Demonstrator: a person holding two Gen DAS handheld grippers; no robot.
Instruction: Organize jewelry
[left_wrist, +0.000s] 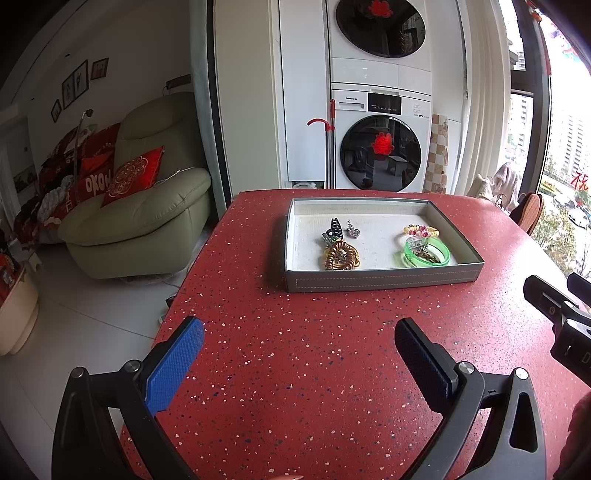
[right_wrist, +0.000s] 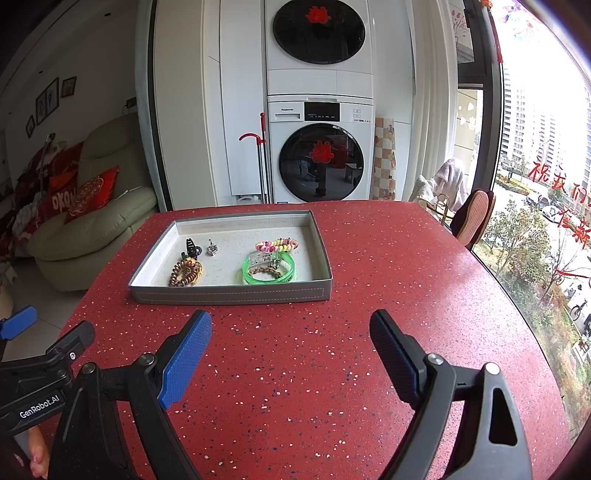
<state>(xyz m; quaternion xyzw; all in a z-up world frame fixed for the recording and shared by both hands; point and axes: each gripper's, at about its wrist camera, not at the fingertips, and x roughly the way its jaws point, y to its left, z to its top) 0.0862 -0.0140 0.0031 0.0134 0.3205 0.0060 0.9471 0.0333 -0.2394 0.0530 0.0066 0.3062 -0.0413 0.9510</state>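
Observation:
A shallow grey tray (left_wrist: 384, 282) (right_wrist: 229, 294) sits on the red speckled table. Inside lie a dark hair claw (left_wrist: 334, 227) (right_wrist: 191, 246), a small silver charm (left_wrist: 352, 229) (right_wrist: 211, 249), a brown spiral hair tie (left_wrist: 341, 255) (right_wrist: 185, 273), a pink-yellow spiral tie (left_wrist: 421, 231) (right_wrist: 277, 245) and a green bangle (left_wrist: 426, 254) (right_wrist: 269, 271) with a beaded bracelet inside it. My left gripper (left_wrist: 299, 332) is open and empty, short of the tray's near wall. My right gripper (right_wrist: 291, 325) is open and empty, near the tray's front right.
The red table (left_wrist: 295, 369) (right_wrist: 406, 277) ends at the left over a white floor. A green armchair (left_wrist: 140, 214) stands left. A stacked washer and dryer (left_wrist: 380, 147) stand behind. A window is on the right. The right gripper's body shows at the left wrist view's right edge (left_wrist: 561, 314).

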